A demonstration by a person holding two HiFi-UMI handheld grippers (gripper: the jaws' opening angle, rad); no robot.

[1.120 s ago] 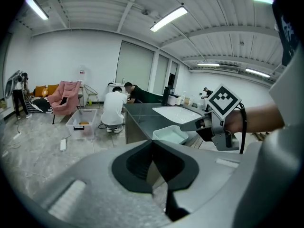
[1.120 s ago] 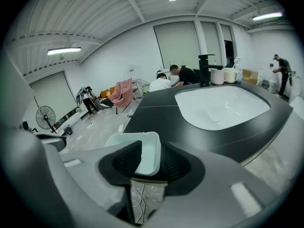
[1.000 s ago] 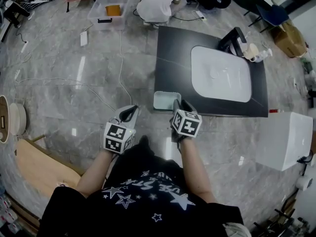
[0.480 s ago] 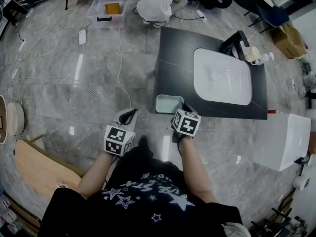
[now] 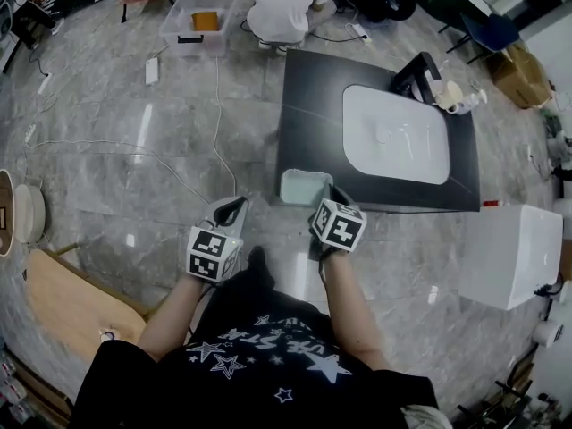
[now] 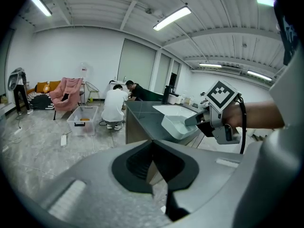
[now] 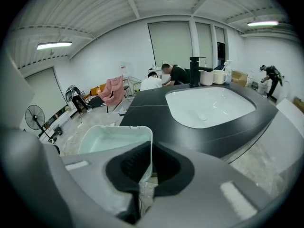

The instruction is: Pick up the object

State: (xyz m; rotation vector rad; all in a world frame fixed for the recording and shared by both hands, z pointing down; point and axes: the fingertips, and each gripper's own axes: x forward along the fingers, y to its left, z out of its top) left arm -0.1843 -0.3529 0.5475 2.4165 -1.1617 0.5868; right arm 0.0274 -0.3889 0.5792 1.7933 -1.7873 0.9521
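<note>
My left gripper (image 6: 153, 163) is closed on nothing. My right gripper (image 7: 146, 167) has just gone from wide to pinched on the near wall of the pale tub (image 7: 111, 139), at the dark counter's (image 7: 152, 106) near-left corner, so lifting comes next. Only its own view shows that thin wall between the pads. The head view hides it, and I can't quite tell whether the tub rests on anything.

Long ceiling lamps (image 6: 173, 17) light the room brightly and evenly. The glossy floor (image 5: 143, 119) shows white glare stripes. All views curve strongly near the edges.
</note>
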